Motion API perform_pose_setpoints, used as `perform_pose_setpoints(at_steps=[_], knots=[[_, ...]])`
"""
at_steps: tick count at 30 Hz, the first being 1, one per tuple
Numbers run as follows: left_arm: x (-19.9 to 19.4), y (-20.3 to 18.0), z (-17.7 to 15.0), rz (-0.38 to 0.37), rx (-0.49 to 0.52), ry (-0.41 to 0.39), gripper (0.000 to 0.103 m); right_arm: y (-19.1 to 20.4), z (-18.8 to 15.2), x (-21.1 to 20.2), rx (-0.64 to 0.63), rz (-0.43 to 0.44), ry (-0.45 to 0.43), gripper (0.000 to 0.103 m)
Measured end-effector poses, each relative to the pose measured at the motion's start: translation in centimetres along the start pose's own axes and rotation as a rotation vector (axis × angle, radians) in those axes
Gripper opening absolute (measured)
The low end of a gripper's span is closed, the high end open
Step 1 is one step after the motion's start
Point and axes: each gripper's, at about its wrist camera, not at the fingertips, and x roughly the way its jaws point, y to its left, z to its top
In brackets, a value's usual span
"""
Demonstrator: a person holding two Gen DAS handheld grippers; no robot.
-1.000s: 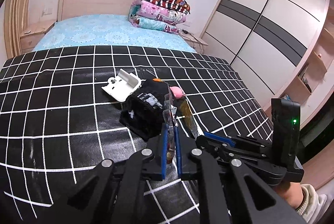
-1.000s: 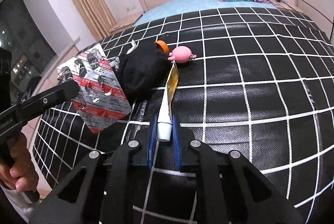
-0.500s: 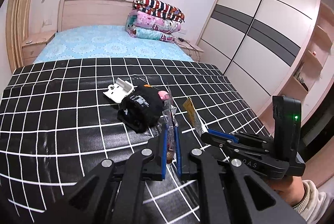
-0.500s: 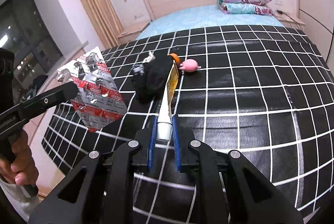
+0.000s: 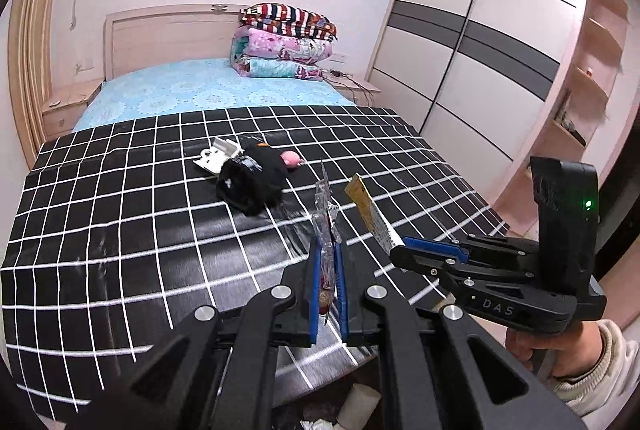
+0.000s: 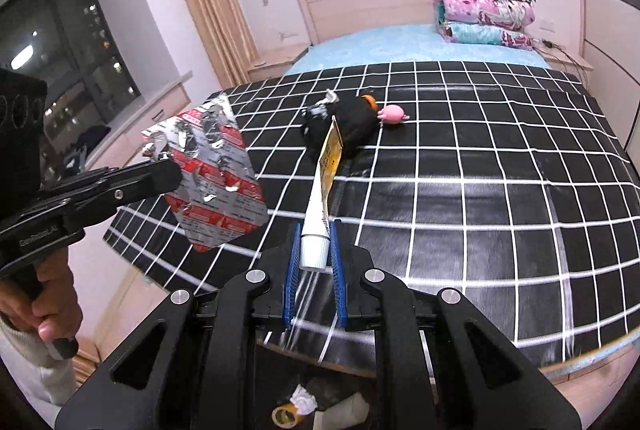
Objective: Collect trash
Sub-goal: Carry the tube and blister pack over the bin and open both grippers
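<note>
While both pieces of trash are carried clear of the bed [image 5: 120, 230], two separate slips could be risked. The left hand-held gripper [image 5: 328, 262] is pressed together on a spent blister pack [image 6: 208, 181], which is pinched only at one corner and seen edge-on in the left wrist view; being thin, crumpled foil, it could be bent or pulled out of the pads if it is swung quickly. The right hand-held gripper [image 6: 314, 250] is clamped on a squeezed tube [image 6: 320, 205] near its capped white end, so that the long flattened yellow tail is left standing forward unsupported; a tilt could be enough for the smooth cap to be worked loose.

Below the foot of the bed, crumpled paper [image 6: 304, 400], a tape roll [image 6: 286, 416] and a cardboard roll [image 6: 344, 410] can be seen, which is judged to be the drop spot, though no bin rim can be made out. If either item is let go too early, it could be dropped onto the checked cover or the floor.

A black sock [image 5: 252, 181], a pink toy [image 5: 291, 159] and a white plastic piece [image 5: 218, 157] are left on the cover, well apart from both loads.
</note>
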Motion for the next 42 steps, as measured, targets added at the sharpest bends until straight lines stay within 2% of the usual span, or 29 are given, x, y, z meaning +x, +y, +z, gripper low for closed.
perform_pose_setpoints(at_steps=[8, 14, 22, 33, 42], knots=[[-1.3, -2.5, -2.8, -0.039, 0.058, 0.028, 0.007, 1.3, -2.9, -2.9, -0.061, 0.020, 0.007, 0.016], [-1.9, -3.7, -5.8, -0.063, 0.077, 0.063, 0.007, 1.2, -5.7, -3.7, -0.077, 0.044, 0.053, 0.016], [-2.1, -4.3, -11.0, -0.111, 0.024, 0.143, 0.007, 0.3, -10.0, -3.4, -0.061, 0.113, 0.133, 0.016], [-0.9, -2.9, -16.3, -0.065, -0.034, 0.244, 0.007, -0.1, -14.6, -3.3, -0.049, 0.152, 0.225, 0.016], [2.4, -1.1, -20.9, -0.021, -0.099, 0.370, 0.007, 0.4, -19.2, 1.4, -0.033, 0.136, 0.389, 0.016]])
